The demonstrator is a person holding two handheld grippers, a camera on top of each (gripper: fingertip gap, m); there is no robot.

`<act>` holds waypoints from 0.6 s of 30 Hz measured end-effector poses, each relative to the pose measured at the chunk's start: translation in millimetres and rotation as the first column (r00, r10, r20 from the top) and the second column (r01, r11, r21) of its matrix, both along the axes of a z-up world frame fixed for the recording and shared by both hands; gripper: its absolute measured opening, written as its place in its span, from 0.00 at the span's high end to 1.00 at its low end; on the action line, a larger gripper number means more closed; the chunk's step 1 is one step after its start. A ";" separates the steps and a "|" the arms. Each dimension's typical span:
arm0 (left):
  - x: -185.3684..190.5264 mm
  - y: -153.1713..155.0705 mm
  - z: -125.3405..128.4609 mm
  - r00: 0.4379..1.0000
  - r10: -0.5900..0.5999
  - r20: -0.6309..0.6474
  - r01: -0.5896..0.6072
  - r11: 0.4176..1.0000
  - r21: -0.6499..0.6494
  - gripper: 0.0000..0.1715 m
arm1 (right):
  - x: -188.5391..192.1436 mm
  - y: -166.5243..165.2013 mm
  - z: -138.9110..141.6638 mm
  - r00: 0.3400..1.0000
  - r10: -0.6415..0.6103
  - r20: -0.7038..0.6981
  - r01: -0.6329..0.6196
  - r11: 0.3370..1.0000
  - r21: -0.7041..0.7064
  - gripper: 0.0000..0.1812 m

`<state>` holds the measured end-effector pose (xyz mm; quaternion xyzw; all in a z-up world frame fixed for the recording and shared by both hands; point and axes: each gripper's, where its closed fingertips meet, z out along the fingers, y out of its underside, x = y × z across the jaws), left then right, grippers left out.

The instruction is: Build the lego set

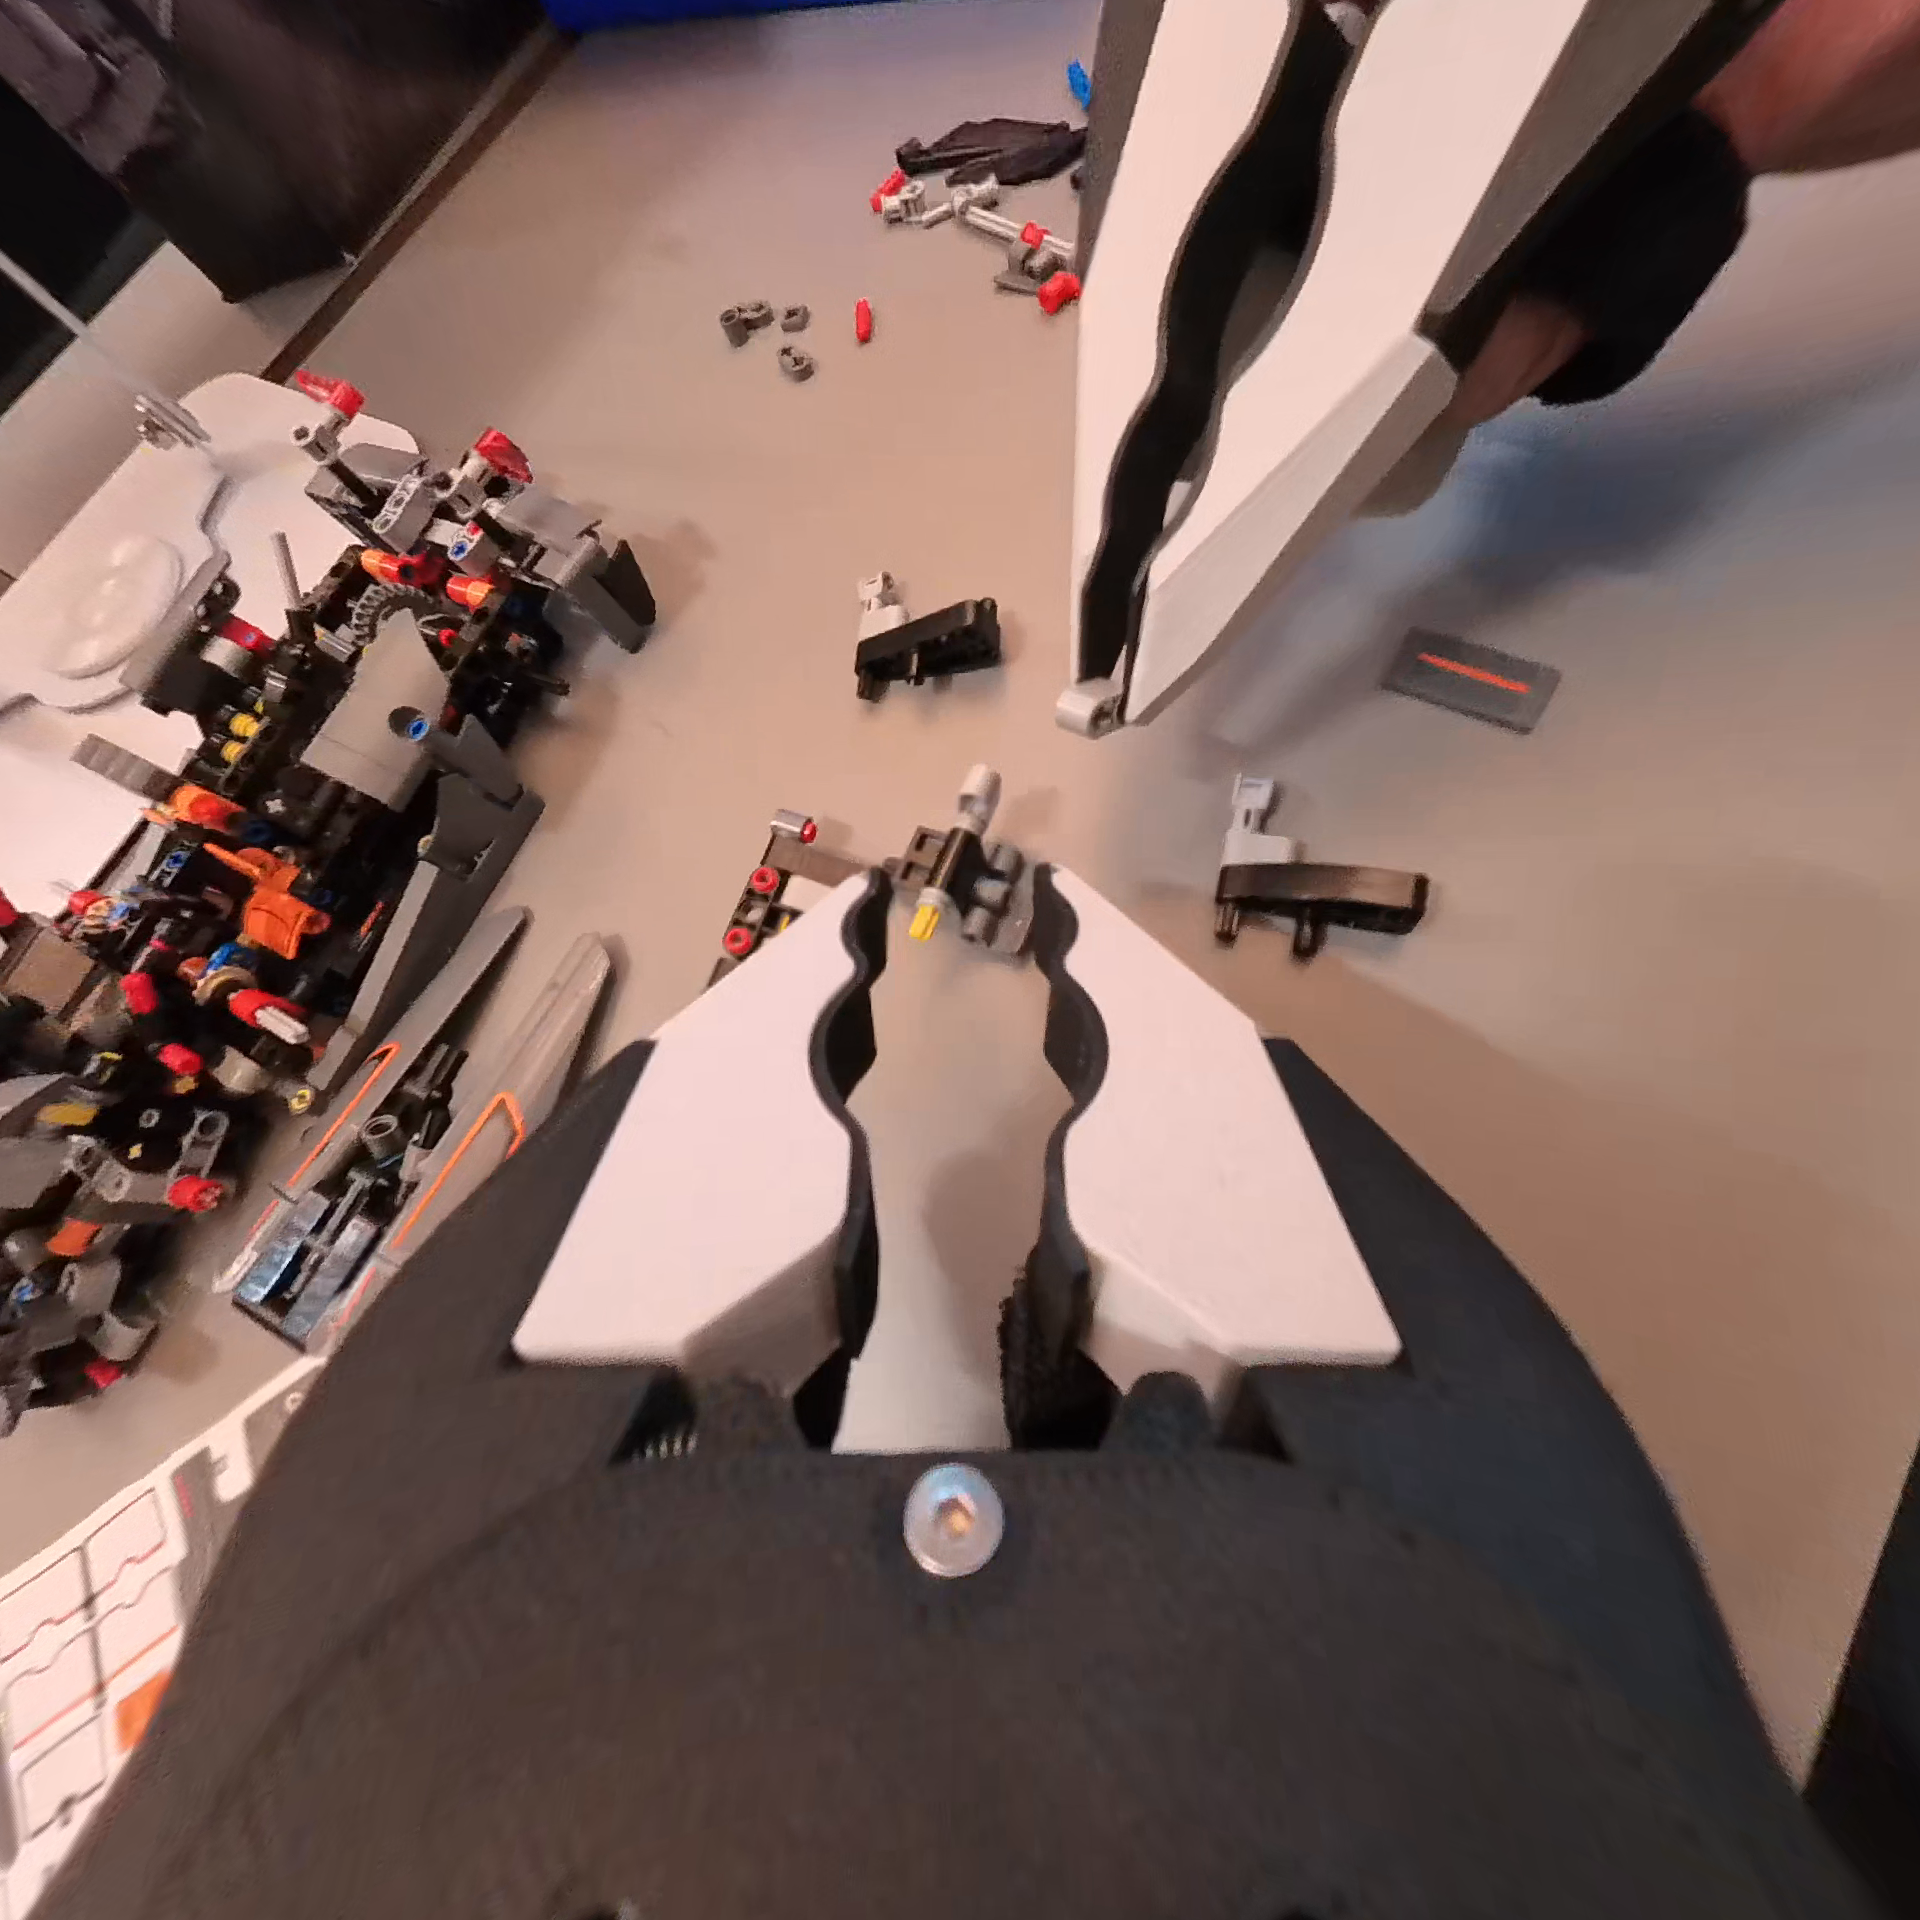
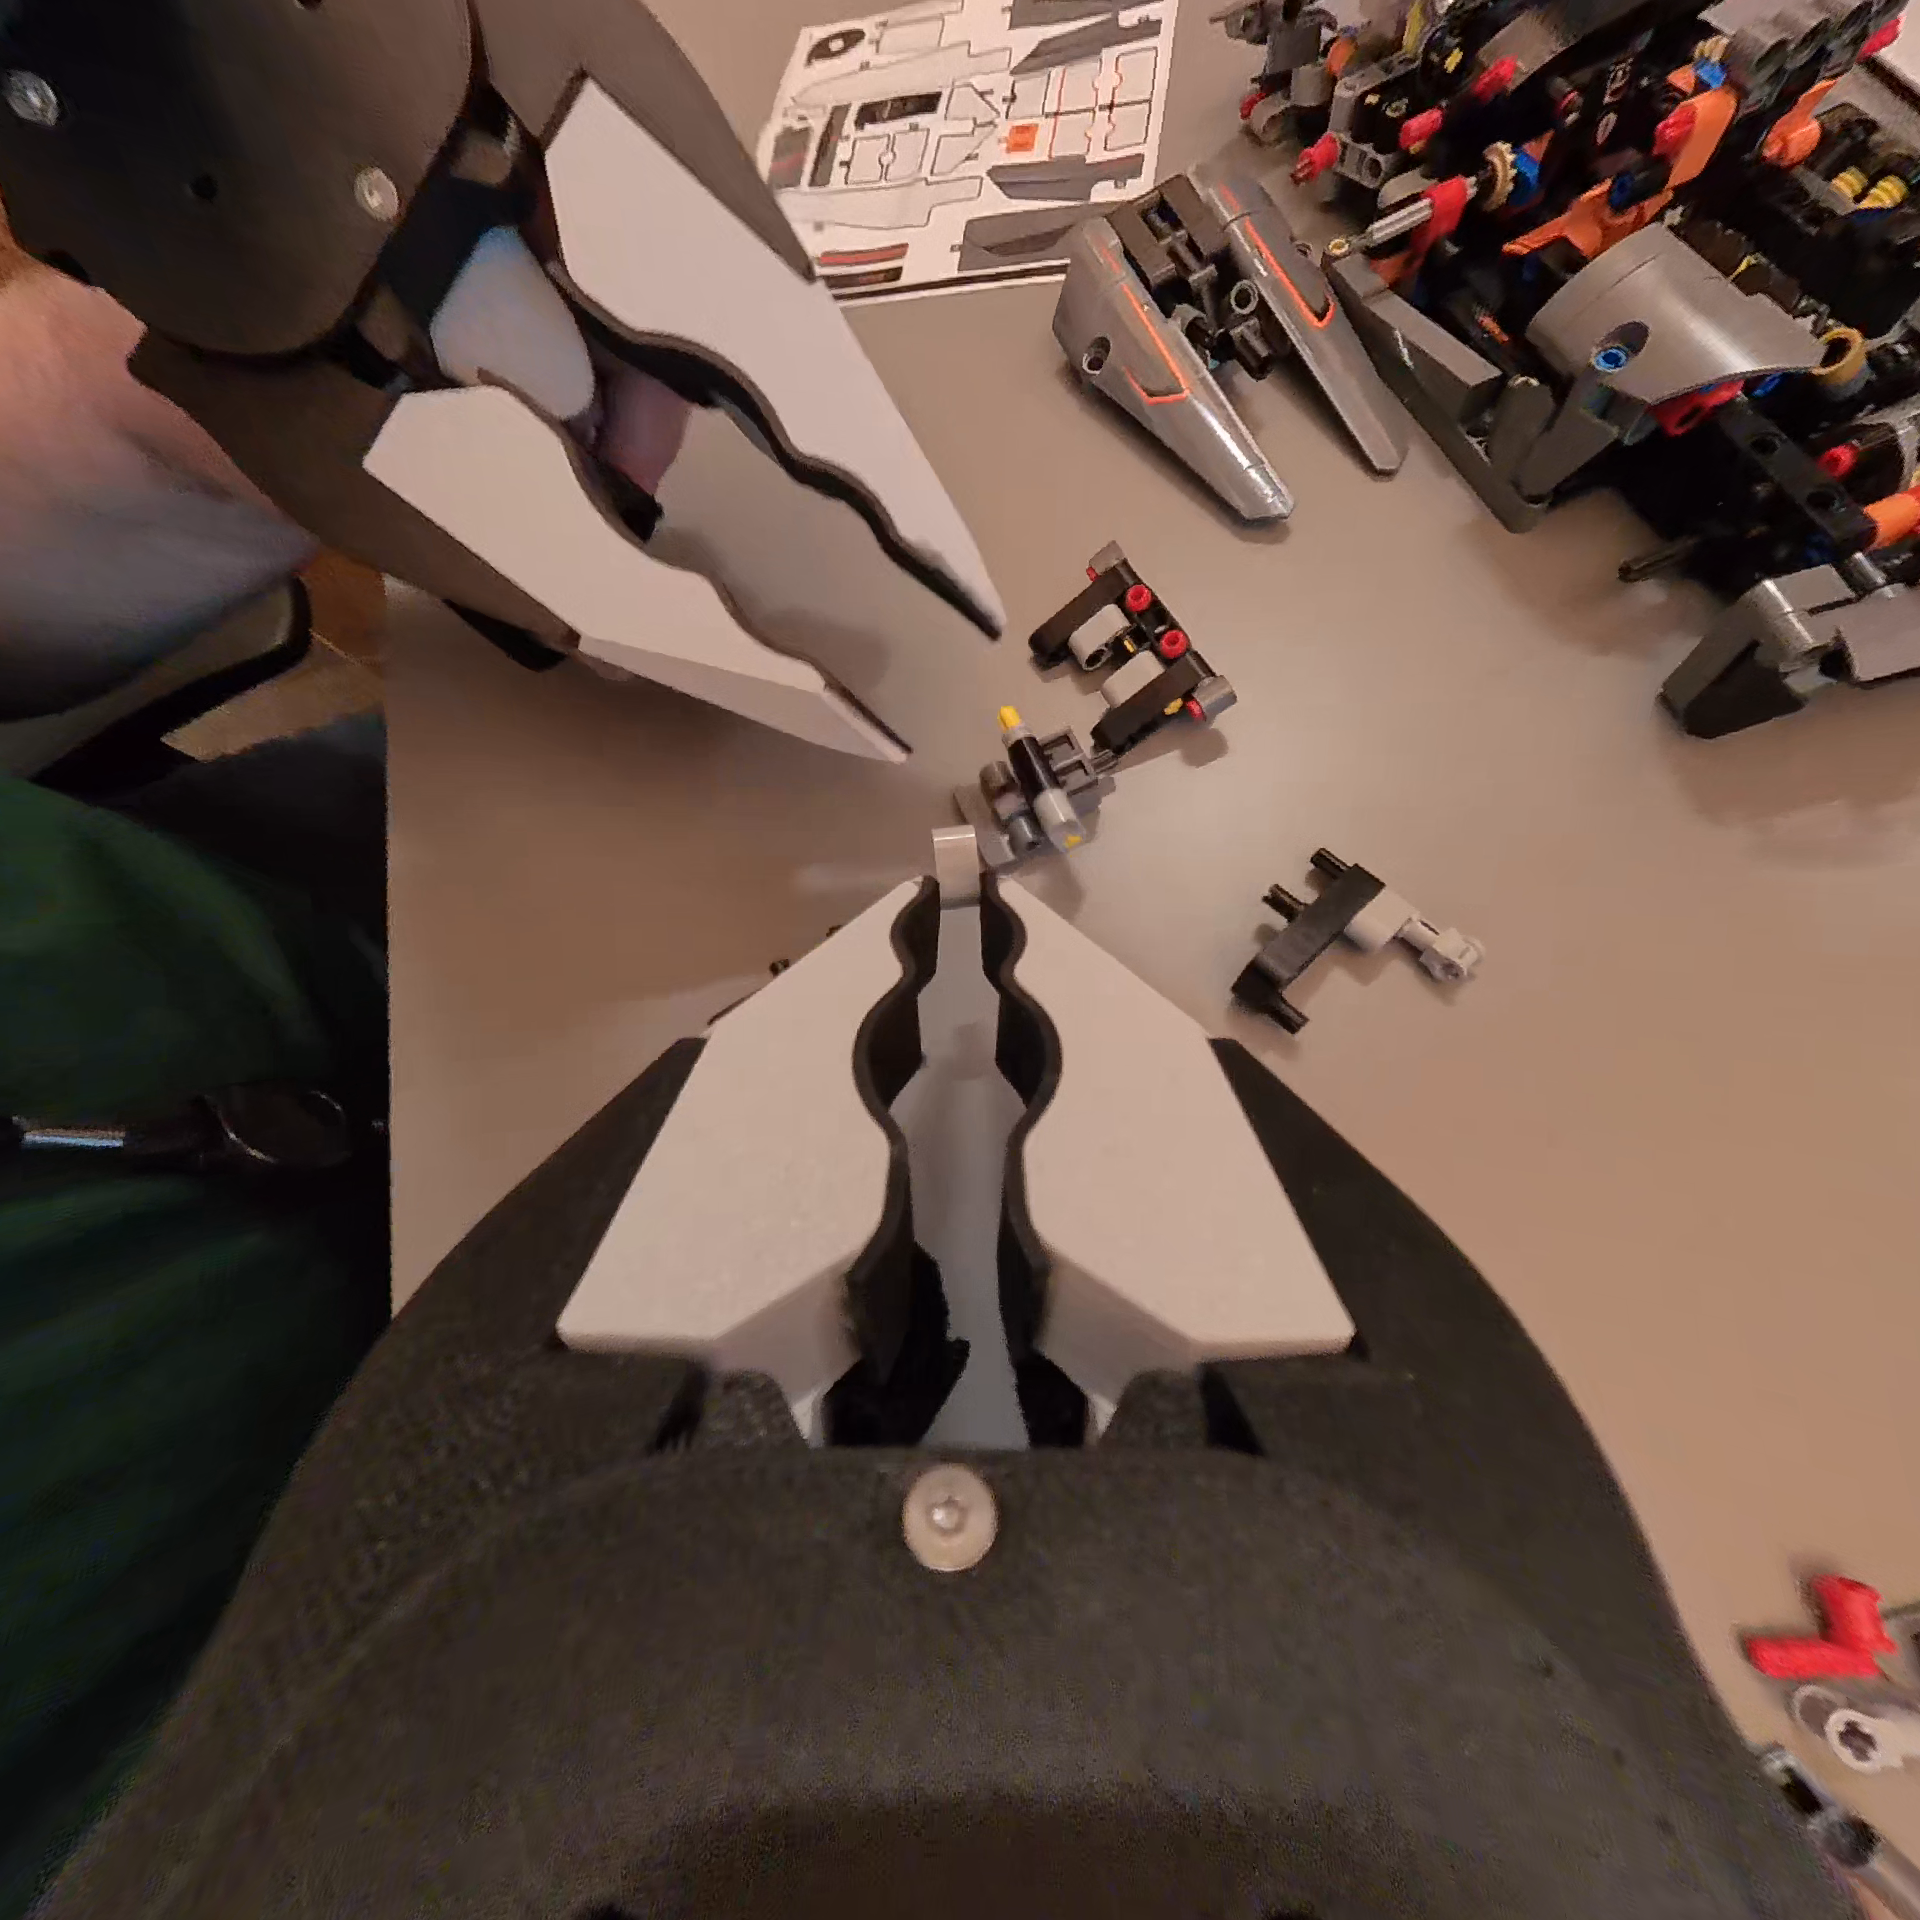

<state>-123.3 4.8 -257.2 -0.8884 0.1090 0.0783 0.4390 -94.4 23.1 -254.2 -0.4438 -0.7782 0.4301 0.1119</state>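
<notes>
A: Centrally, a small grey sub-assembly (image 1: pixel 961 883) with a black pin tipped yellow is lying on the bench (image 1: pixel 1558 1091). The left tool (image 1: pixel 961 899) is standing with its fingers spread apart on either side of it; whether the tips are touching it cannot be told, and nothing is being held.

B: And the right tool (image 2: pixel 956 883)?

A: It is pinching a small light-grey piece (image 2: pixel 954 862) between nearly closed tips, just beside the grey sub-assembly (image 2: pixel 1034 795). In the left wrist view the same tool (image 1: pixel 1101 707) is coming down from above with the piece (image 1: pixel 1086 713) at its tip.

B: Where is the remainder of the set lying?

A: A black frame with red pins (image 2: pixel 1138 649) is touching the sub-assembly on its far side. A black beam with a light-grey connector (image 2: pixel 1340 935) is resting apart on the bench, with a second such beam (image 1: pixel 930 644) farther off in the left wrist view. The large partly built model (image 1: pixel 260 831), black with orange and red parts, is sitting at the bench's left, a pair of long grey panels (image 2: pixel 1195 353) beside it and a sticker sheet (image 2: pixel 966 135) just beyond them. Loose red and grey pieces (image 1: pixel 977 223) are lying at the far side.
</notes>
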 end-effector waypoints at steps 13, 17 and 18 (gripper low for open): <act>0.0 0.1 -34.3 0.997 -0.076 -0.012 0.074 0.987 -0.143 0.82 | 3.5 -0.1 -16.0 0.999 -0.015 0.040 0.012 0.998 0.061 0.97; 31.0 -1.0 -25.4 0.989 -0.117 0.089 0.126 0.988 -0.093 0.87 | 5.9 1.9 -17.0 0.999 -0.012 0.039 0.009 0.998 0.056 0.97; 39.6 -1.2 -23.3 0.985 -0.134 0.113 0.143 0.987 -0.079 0.86 | 6.5 3.3 -17.5 0.999 -0.013 0.040 0.011 0.998 0.058 0.97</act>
